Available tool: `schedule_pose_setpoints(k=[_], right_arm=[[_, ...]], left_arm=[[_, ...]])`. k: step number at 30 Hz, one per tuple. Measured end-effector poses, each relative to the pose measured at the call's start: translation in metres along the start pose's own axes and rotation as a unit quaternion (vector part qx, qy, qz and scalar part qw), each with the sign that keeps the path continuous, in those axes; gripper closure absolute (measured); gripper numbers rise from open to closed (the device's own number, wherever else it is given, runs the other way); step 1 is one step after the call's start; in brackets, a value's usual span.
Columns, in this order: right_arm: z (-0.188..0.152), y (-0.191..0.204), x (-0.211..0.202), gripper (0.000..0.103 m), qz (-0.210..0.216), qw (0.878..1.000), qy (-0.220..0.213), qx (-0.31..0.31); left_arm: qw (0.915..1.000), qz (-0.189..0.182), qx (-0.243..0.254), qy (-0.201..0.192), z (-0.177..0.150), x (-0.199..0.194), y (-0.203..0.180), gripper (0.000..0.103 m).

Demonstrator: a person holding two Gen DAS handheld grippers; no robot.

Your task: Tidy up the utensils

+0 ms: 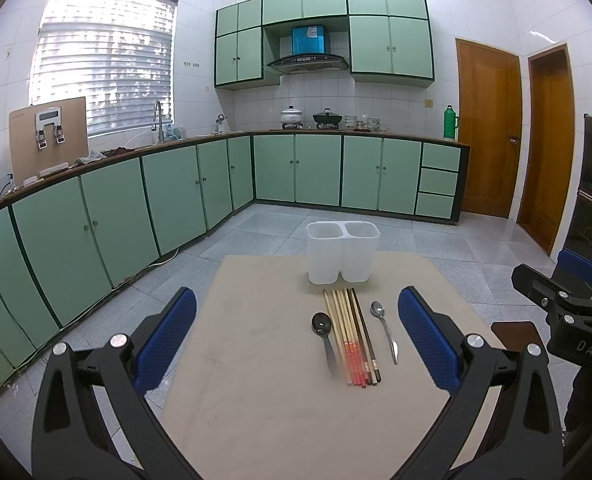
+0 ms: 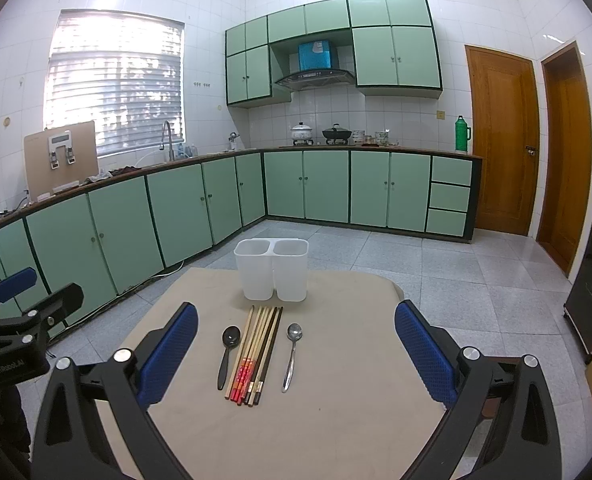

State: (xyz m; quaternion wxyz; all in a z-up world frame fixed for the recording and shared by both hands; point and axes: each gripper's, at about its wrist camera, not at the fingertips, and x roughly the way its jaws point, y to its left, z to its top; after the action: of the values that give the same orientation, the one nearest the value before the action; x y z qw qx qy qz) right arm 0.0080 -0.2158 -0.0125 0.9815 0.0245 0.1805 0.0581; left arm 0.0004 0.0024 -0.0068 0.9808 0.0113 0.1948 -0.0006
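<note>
**Nothing gripped yet, plenty to knock**

On the worktop (image 2: 336, 420), the twin-cup holder (image 2: 272, 270) stands beyond both my spread, empty fingers. Chopsticks (image 2: 256, 354) lie bunched ahead between them, so grabbing one may scatter the others. The black spoon (image 2: 228, 354) and the steel spoon (image 2: 292, 356) lie flat and may slip.

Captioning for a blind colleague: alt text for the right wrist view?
On a beige table lie a black spoon, chopsticks and a metal spoon before an empty white two-compartment holder; the right hand-held gripper is open.
</note>
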Motion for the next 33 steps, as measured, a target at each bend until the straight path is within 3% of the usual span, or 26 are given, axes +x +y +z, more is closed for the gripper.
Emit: schedule_pose_setpoints(k=[33], right_arm=[[-0.001,0.0,0.0,0.006,0.0,1.0,0.0,0.001]], left_arm=[[1.0,0.005,0.0,-0.002,-0.001,0.003,0.008,0.005]])
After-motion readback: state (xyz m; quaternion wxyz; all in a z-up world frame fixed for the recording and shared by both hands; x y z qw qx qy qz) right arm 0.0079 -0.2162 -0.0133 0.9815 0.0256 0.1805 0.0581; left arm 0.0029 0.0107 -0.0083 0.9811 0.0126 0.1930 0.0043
